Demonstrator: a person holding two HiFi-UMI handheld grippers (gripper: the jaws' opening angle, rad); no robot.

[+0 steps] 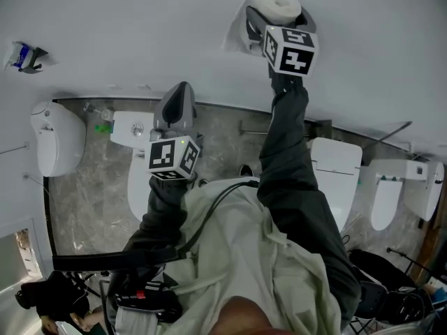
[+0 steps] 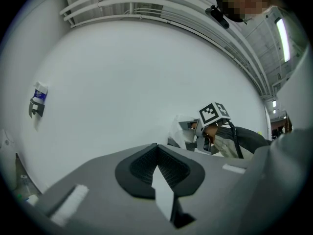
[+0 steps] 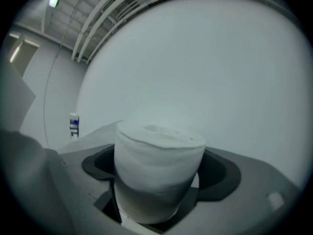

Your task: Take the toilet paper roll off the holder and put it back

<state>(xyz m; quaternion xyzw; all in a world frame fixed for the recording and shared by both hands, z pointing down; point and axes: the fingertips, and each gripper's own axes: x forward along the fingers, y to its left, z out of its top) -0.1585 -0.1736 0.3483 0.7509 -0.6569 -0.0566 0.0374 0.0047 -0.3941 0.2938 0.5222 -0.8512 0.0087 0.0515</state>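
The right tool (image 1: 260, 21) is up at the white wall (image 1: 140, 26), far side of the scene, and it is pinching the toilet paper roll (image 1: 276, 4). In the right gripper view the roll (image 3: 157, 153) stands on end between the 2 dark pads, squeezed on both sides by the right tool (image 3: 160, 180), with only bare wall behind it. From the head view the roll sits just right of the wall-mounted holder (image 1: 236, 39); whether it touches the holder cannot be told. The left gripper view catches that holder (image 2: 180, 132) too, with the right tool's marker cube beside it.

The left tool (image 1: 181, 95) hangs lower and to the left, well apart from the roll. Its own view shows the left tool (image 2: 157, 166) with its pads pressed together at the tips and nothing between them.

Down below, a marbled floor (image 1: 87, 194) carries a white toilet (image 1: 336, 169) at the right, and a wall-hung fixture (image 1: 59, 139) shows at the left. A small blue-and-white item (image 1: 24, 56) is fixed to the wall, far left.
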